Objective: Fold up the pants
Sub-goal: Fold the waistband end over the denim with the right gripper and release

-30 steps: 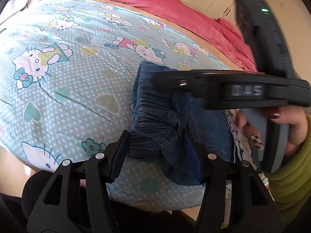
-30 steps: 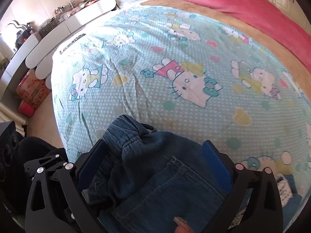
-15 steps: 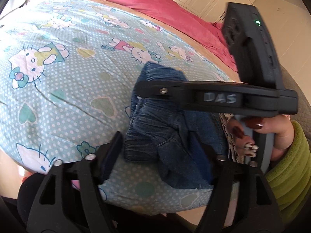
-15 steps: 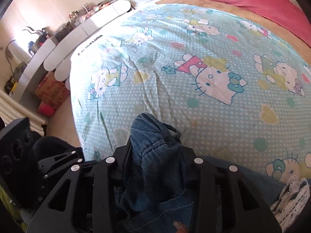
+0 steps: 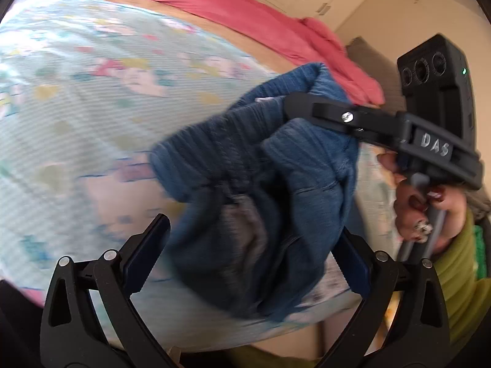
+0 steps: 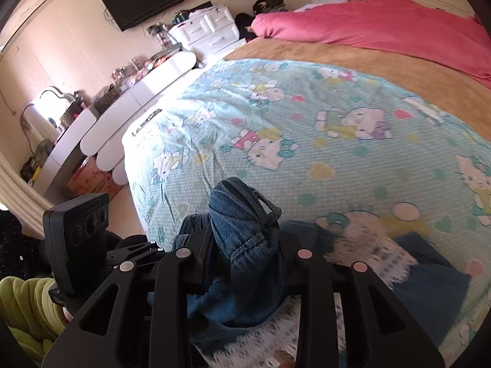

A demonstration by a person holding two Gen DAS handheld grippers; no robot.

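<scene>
A bunched pair of blue jeans (image 5: 245, 184) hangs just above the near edge of the bed. My right gripper (image 6: 245, 233) is closing on a gathered fold of the jeans (image 6: 242, 211), which sticks up between its pads. From the left wrist view, the right gripper (image 5: 294, 104) comes in from the right with a hand (image 5: 423, 208) on its handle. My left gripper (image 5: 253, 230) is opening wide; the hanging denim sits between its fingers, and the pads do not press on it.
The bed carries a light blue cartoon-cat sheet (image 6: 307, 141), a tan blanket (image 6: 337, 58) and a pink duvet (image 6: 368, 21) at the far end. White lacy cloth (image 6: 368, 245) lies by the jeans. White shelves and drawers (image 6: 138, 92) line the left wall.
The right gripper went from open around the jeans to shut on a fold and raised the bundle off the sheet. The left gripper's jaws spread wider and let the denim go.
</scene>
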